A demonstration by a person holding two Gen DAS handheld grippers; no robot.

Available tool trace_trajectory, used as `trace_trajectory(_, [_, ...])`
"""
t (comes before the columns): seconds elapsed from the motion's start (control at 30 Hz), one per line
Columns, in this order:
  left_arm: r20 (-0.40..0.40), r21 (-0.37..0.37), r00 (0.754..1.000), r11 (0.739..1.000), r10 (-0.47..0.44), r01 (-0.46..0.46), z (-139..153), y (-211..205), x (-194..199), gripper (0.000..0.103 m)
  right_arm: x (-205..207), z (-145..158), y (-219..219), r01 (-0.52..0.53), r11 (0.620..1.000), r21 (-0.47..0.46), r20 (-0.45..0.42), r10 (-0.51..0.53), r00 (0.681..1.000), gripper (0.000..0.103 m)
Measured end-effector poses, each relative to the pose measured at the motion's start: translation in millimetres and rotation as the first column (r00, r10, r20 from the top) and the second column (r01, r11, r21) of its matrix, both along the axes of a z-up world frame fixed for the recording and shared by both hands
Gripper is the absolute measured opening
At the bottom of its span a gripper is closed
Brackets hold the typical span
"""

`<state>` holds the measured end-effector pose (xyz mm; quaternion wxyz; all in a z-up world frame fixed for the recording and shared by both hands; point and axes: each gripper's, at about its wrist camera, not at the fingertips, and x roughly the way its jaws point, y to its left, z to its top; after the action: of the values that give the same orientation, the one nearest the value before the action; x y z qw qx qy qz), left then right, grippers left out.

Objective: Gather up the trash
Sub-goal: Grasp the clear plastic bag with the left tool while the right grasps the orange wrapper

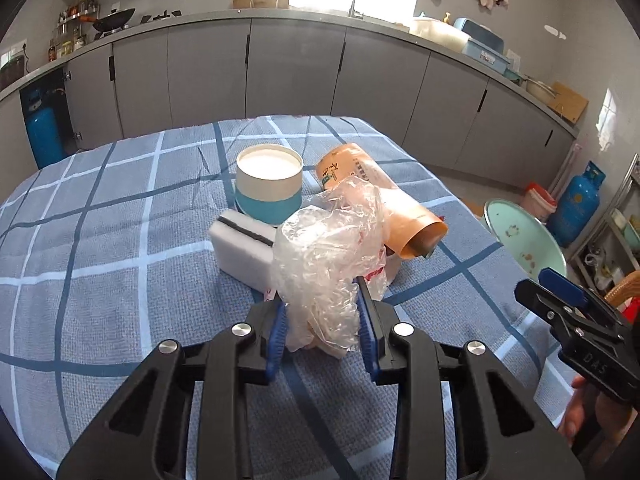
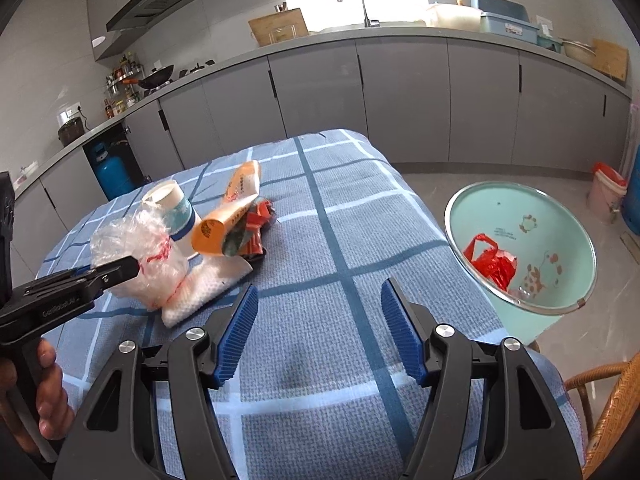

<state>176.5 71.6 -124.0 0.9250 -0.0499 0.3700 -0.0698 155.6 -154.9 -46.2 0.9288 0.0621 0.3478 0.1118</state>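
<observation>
Left wrist view: left gripper (image 1: pixel 322 312) with fingers (image 1: pixel 276 332) clamped on a crumpled clear bag (image 1: pixel 324 264), blue pads pressing its lower folds from both sides.
Bag place: centre of the bench (image 1: pixel 100 240), low over the checked cloth; whether its bottom touches the cloth I cannot tell.
Landmark: the bag; all places below are given from it.
Behind: a white sponge (image 1: pixel 240 244) just beside it on the left, a white-and-teal cup (image 1: pixel 268 184) beyond the sponge, an orange tube (image 1: pixel 384 204) lying on its side touching the bag's right rear.
Under the tube: red and orange wrappers (image 2: pixel 256 224), seen from the right wrist view.
Open room, left: bare cloth runs wide to the bench edge.
Open room, near side: bare cloth between the bag and both grippers.
Open room, right: a clear stretch of cloth to the bench's right edge, which drops off to the floor.
Beyond that edge: a mint basin (image 2: pixel 560 216) below bench level, with a red bag (image 2: pixel 492 260) inside.
Right gripper (image 2: pixel 320 316): right of the bag, well apart, over bare cloth, fingers spread with nothing between them.
In the way: sponge, cup and tube crowd the bag's far side.
Further right: a wicker chair (image 2: pixel 612 400) at the bench corner.
</observation>
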Motion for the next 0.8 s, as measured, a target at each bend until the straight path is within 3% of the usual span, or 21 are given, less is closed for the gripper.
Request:
trace_trajectory(0.13, [0.04,-0.015,0.999,1.0,0.021,-0.021,15.2,13.1,-15.1,0.029,8.6,13.2,9.4,-0.017,1.0,-0.001,0.029,0.017,0.999,0.065])
trace_trajectory(0.4, [0.106,0.041,0.98,0.983,0.171,-0.176,28.9,50.8,-28.2,0.029,38.6,33.0,50.9,-0.097,0.995,-0.023,0.069,0.098,0.993,0.066])
trace_trajectory(0.5, [0.095,0.033,0.977,0.98,0.192,-0.195,25.1,59.8,-24.7,0.029,49.9,29.5,67.2,-0.121,0.992,-0.046,0.056,0.124,0.991,0.076])
trace_trajectory(0.8, [0.085,0.016,0.979,0.982,0.187,-0.189,19.3,65.1,-23.6,0.029,75.5,2.1,91.3,-0.146,0.984,-0.099,-0.015,0.145,0.989,0.076])
